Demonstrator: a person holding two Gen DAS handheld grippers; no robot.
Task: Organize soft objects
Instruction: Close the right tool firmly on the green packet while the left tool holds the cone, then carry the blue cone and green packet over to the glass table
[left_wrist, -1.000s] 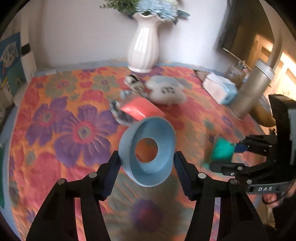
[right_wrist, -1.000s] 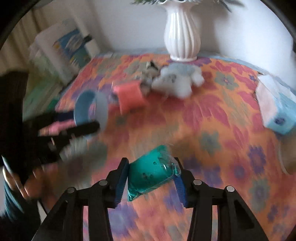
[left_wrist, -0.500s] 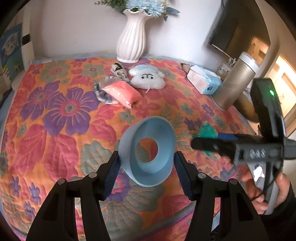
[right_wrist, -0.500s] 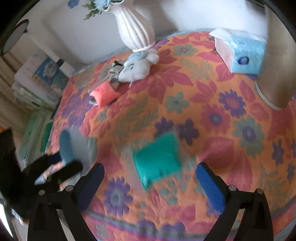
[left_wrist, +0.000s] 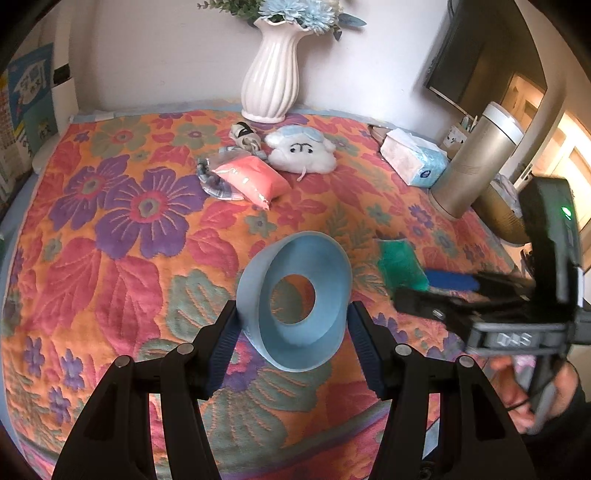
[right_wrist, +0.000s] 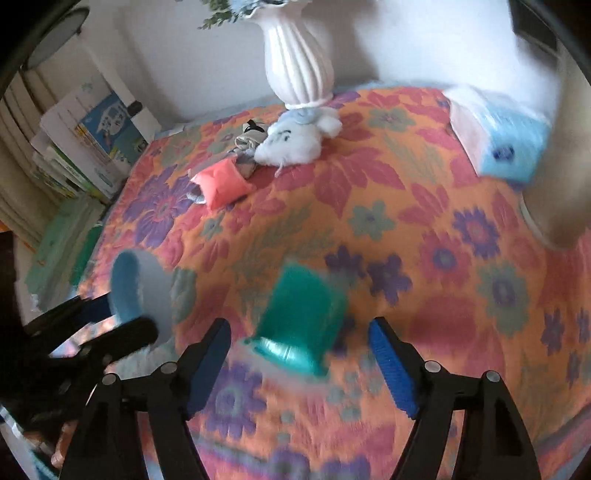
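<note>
Our right tool (right_wrist: 299, 365) hangs with jaws spread wide around nothing, and the green soft pack (right_wrist: 301, 321) lies on the flowered bedspread (right_wrist: 424, 206) at lower centre of the right wrist view, just ahead of and between the fingers, its long axis running away from us. Our left tool (left_wrist: 291, 325) is clamped on the blue foam ring (left_wrist: 293, 301). Motion blur hides the pack's edges, so we cannot tell whether either finger touches it.

No readable text on any visible surface.
</note>
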